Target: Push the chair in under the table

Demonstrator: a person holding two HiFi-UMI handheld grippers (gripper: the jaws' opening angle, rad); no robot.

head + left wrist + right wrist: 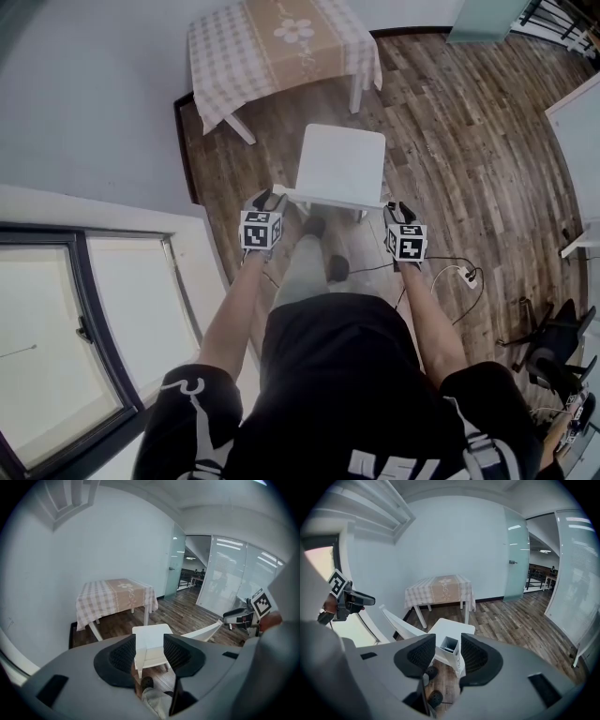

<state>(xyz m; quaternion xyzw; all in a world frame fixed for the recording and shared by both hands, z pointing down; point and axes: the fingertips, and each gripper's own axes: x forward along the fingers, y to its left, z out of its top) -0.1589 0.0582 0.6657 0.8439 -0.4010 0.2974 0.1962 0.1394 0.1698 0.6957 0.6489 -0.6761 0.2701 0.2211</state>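
Observation:
A white chair [339, 167] stands on the wood floor, its seat toward a table with a checked cloth [281, 47] set against the wall; a gap of floor lies between them. My left gripper [270, 196] is at the left end of the chair's backrest [328, 199] and my right gripper [399, 207] at the right end. In the left gripper view the left gripper [149, 645] is open, with the backrest's left post [139, 654] between the pads. In the right gripper view the right gripper [449, 648] is open around the hollow top of the right post [450, 645], with gaps on both sides.
A window [75, 347] and white wall run along the left. A power strip with cable [466, 275] lies on the floor to the right, with a black office chair [553, 347] beyond it. The person's shoe [337, 270] is just behind the chair. Glass partitions [576, 573] stand further right.

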